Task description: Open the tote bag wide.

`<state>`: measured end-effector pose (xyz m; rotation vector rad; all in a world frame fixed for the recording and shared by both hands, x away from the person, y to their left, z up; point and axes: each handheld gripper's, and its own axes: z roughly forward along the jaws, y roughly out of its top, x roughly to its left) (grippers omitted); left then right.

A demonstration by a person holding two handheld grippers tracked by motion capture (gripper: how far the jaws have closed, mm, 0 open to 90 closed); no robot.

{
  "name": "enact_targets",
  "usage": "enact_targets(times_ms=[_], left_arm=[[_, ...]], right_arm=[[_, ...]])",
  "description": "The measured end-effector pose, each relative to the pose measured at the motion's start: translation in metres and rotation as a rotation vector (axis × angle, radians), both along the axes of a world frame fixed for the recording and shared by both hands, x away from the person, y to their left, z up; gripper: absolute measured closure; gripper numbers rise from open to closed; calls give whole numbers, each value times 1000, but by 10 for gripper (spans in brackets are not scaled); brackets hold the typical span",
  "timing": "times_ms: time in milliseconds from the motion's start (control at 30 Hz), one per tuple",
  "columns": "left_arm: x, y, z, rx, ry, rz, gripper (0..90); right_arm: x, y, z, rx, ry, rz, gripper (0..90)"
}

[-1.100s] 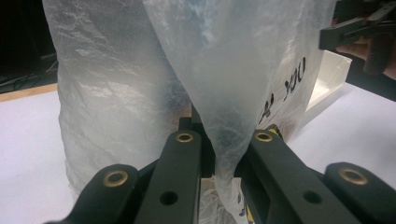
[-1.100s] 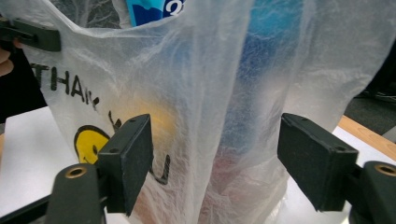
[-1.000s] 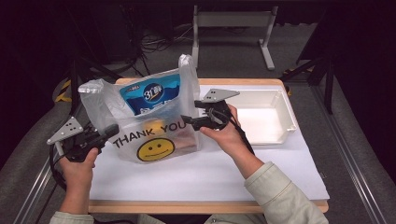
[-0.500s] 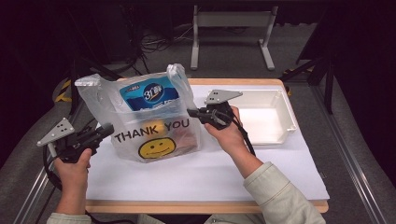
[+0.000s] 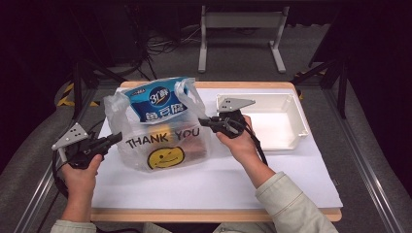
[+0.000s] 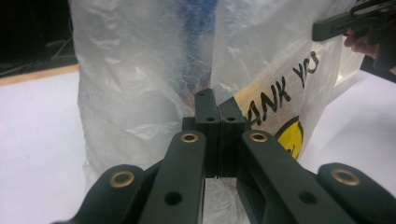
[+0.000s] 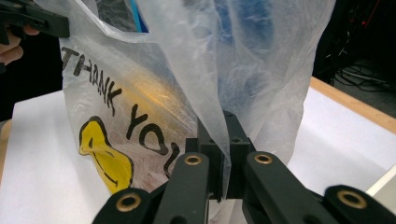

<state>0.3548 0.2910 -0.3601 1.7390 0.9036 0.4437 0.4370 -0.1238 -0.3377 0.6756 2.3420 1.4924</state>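
The plastic bag point(image 5: 160, 145) reads "THANK YOU" above a yellow smiley.

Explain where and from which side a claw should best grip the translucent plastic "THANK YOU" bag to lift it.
Probably by its two handle loops: they rise above the loaded translucent plastic "THANK YOU" bag at either end. Come in level from each side, as the left claw and right claw do, pinching the thin film flat.

- The plastic bag point(image 5: 163, 141) stands upright between both grippers, blocking the straight way across.
- The white tray point(image 5: 286, 116) occupies the far right of the tabletop point(image 5: 204, 184).
- In front of the bag, the tabletop's near strip lies bare for passing.
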Motion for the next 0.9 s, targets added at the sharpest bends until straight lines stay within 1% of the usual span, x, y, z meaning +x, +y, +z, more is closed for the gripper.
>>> enact_targets(times_ms=[167,233,333,400,467,500,567,600,667,733,767,800,900], left_arm=[[3,-2,-6,11,25,-2,899],[5,-2,-9,24,36,-1,899],[7,-2,-14,24,54,-2,898],[8,-1,-17,16,71,-2,898],[9,-1,-18,21,74,-1,897],[11,0,-22,23,88,0,897],[14,1,-25,12,106,5,898],[14,1,-25,12,106,5,898],[17,2,-30,14,129,13,898],[18,3,-31,19,129,11,898],[18,3,-33,15,142,17,898],[20,3,-34,16,146,18,898],[22,2,-39,22,174,18,898]], right_arm=[[1,0,-9,-16,15,-1,890],[2,-1,-12,-20,22,-1,890],[3,-1,-18,-25,35,-2,890],[3,-1,-22,-26,42,-3,890],[4,0,-25,-29,48,-1,890],[4,0,-27,-31,55,-1,890],[5,1,-30,-34,58,0,890],[5,2,-31,-37,61,1,891],[5,3,-33,-42,62,2,890],[5,4,-34,-42,63,1,890],[6,4,-35,-43,64,2,890],[6,5,-36,-44,66,3,891],[7,6,-40,-50,74,1,891]])
